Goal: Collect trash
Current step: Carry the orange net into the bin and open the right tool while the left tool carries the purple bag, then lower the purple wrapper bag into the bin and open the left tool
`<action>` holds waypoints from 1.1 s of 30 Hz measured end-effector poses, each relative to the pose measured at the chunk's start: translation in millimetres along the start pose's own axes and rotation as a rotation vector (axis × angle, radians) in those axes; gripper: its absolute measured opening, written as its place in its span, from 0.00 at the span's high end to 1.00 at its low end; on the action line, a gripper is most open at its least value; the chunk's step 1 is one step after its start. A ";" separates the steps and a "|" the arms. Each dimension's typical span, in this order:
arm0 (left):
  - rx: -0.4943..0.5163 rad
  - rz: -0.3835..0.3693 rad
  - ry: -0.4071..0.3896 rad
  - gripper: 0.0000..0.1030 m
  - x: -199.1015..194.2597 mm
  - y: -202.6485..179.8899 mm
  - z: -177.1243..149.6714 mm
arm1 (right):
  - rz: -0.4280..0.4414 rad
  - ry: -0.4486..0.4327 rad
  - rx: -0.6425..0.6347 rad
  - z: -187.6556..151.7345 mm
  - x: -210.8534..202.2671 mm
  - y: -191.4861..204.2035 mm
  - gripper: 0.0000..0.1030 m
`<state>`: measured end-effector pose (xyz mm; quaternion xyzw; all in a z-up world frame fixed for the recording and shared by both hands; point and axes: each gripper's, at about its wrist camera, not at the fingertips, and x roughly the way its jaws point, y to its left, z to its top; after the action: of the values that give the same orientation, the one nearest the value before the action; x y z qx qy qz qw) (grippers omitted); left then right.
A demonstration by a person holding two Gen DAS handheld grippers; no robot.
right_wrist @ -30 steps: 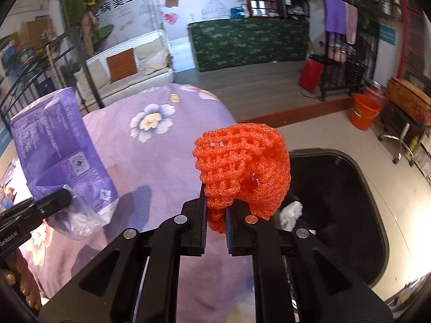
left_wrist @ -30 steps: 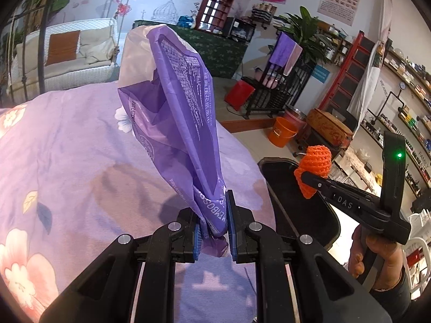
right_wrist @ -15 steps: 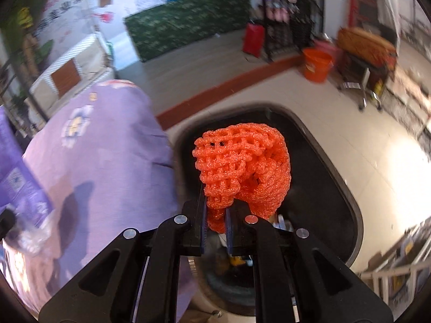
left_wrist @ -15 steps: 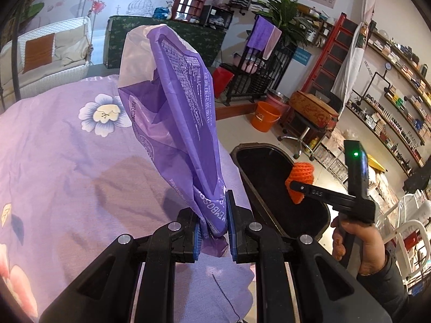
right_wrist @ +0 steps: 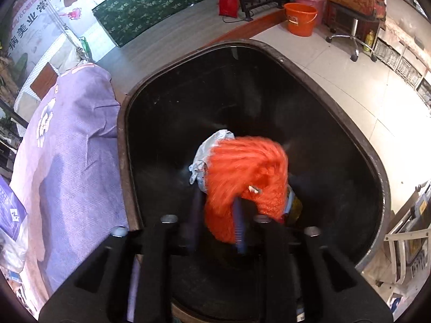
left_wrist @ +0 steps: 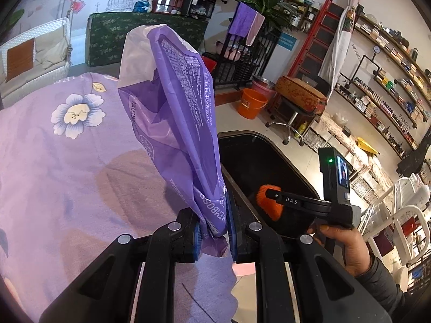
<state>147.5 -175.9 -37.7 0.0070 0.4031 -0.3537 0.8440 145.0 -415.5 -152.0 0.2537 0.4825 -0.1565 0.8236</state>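
Note:
My left gripper (left_wrist: 212,231) is shut on a purple plastic wrapper (left_wrist: 175,113) and holds it upright above the purple flowered cloth (left_wrist: 54,167). My right gripper (right_wrist: 215,228) is over the mouth of the black trash bin (right_wrist: 269,62), its jaws apart. The orange foam net (right_wrist: 242,177) is blurred just in front of the jaws, inside the bin. In the left wrist view the right gripper (left_wrist: 272,195) and the net (left_wrist: 269,207) show over the bin (left_wrist: 253,158).
Crumpled white trash (right_wrist: 207,150) lies in the bin. The cloth-covered table (right_wrist: 67,148) borders the bin's left rim. An orange bucket (right_wrist: 300,18) and a stool (right_wrist: 350,13) stand on the tiled floor beyond.
My right gripper moved from above the table edge down over the bin and opened; the orange net has left the jaws. My left gripper still holds the wrapper and swung toward the bin.

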 end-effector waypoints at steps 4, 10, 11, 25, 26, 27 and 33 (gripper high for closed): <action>0.014 -0.029 0.010 0.85 9.5 -11.9 3.2 | -0.011 -0.058 0.001 1.0 -18.2 -2.7 0.46; 0.033 -0.088 0.047 0.85 31.0 -29.3 9.1 | -0.014 -0.168 0.027 6.3 -60.4 -15.6 0.41; 0.041 -0.098 0.055 0.85 35.5 -33.7 10.2 | -0.014 -0.188 0.036 6.7 -68.3 -18.6 0.41; 0.151 -0.170 0.191 0.85 103.6 -80.9 12.3 | -0.051 -0.319 0.098 7.5 -120.1 -48.1 0.35; 0.158 -0.181 0.204 0.85 108.1 -84.2 11.8 | -0.054 -0.321 0.103 7.4 -120.9 -51.0 0.35; 0.164 -0.190 0.215 0.85 110.3 -84.1 11.5 | -0.057 -0.321 0.107 7.2 -121.4 -53.0 0.35; 0.219 -0.186 0.213 0.30 111.0 -88.6 3.1 | -0.085 -0.333 0.124 5.3 -124.0 -61.9 0.35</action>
<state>143.4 -308.9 -87.5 0.0991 0.4481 -0.4693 0.7544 57.5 -467.8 -58.0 0.2542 0.3391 -0.2604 0.8675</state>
